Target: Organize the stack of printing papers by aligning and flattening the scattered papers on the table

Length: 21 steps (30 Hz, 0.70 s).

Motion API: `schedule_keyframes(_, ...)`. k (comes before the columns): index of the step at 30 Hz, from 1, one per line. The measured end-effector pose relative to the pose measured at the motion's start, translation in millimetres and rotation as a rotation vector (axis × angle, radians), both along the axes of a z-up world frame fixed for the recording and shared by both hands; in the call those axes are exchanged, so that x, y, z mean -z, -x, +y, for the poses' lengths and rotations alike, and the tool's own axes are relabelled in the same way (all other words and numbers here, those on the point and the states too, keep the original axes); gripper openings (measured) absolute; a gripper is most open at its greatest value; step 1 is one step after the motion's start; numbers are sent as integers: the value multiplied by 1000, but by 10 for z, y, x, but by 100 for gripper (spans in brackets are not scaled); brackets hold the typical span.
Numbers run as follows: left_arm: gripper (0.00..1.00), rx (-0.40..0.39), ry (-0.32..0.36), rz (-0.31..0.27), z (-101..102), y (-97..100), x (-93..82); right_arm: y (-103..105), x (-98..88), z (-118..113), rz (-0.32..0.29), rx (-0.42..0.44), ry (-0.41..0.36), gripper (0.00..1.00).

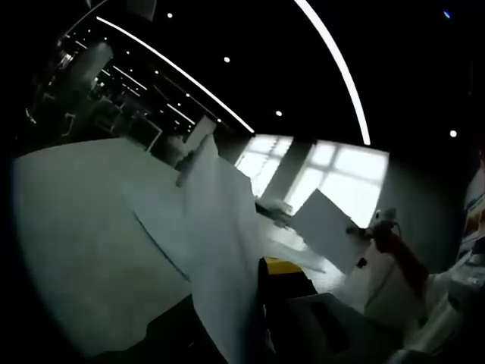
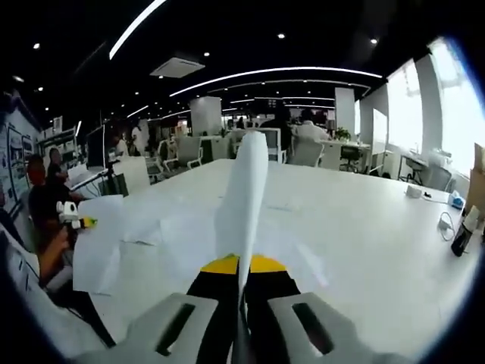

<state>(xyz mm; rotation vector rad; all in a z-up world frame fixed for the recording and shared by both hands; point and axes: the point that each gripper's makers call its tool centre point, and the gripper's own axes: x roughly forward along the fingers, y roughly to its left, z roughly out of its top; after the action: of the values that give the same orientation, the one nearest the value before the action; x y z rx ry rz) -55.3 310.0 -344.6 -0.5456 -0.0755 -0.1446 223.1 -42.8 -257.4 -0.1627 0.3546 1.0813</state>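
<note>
My right gripper (image 2: 242,267) is shut on a white paper sheet (image 2: 246,189) that stands edge-on above its yellow-tipped jaws. Under it, more loose sheets (image 2: 174,227) lie spread on the white table (image 2: 364,227). At the left, my left gripper (image 2: 76,220) holds the corner of another sheet (image 2: 102,254). In the left gripper view, that sheet (image 1: 220,227) rises from my left gripper (image 1: 258,274) and hides one jaw. Flat papers (image 1: 155,208) lie beyond it. My right gripper (image 1: 377,226) shows at the right with its sheet (image 1: 326,227).
A dark bottle (image 2: 462,231), a white plug with a cable (image 2: 443,224) and a small device (image 2: 413,191) sit near the table's right edge. A person (image 2: 45,201) is at the left. Office chairs (image 2: 186,152) and desks stand beyond the far edge.
</note>
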Motion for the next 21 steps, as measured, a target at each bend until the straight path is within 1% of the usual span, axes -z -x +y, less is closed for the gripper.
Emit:
schedule_keyframes(4,6,-1,1,-1,8,2,-2,89,-18,96,-5,-31,4,0)
schedule_keyframes(7,6,-3,0,-1,11,2,-2,129,-26,144,-9,-46,12,0)
schedule_keyframes(12,6,-5,-1,-2,-4,4,-3,172,-77,215,-11,-73,5,0)
schedule_keyframes(21,6,-8,-3,-2,-12,2,0,296,-106,370,-9,-127,-1,0)
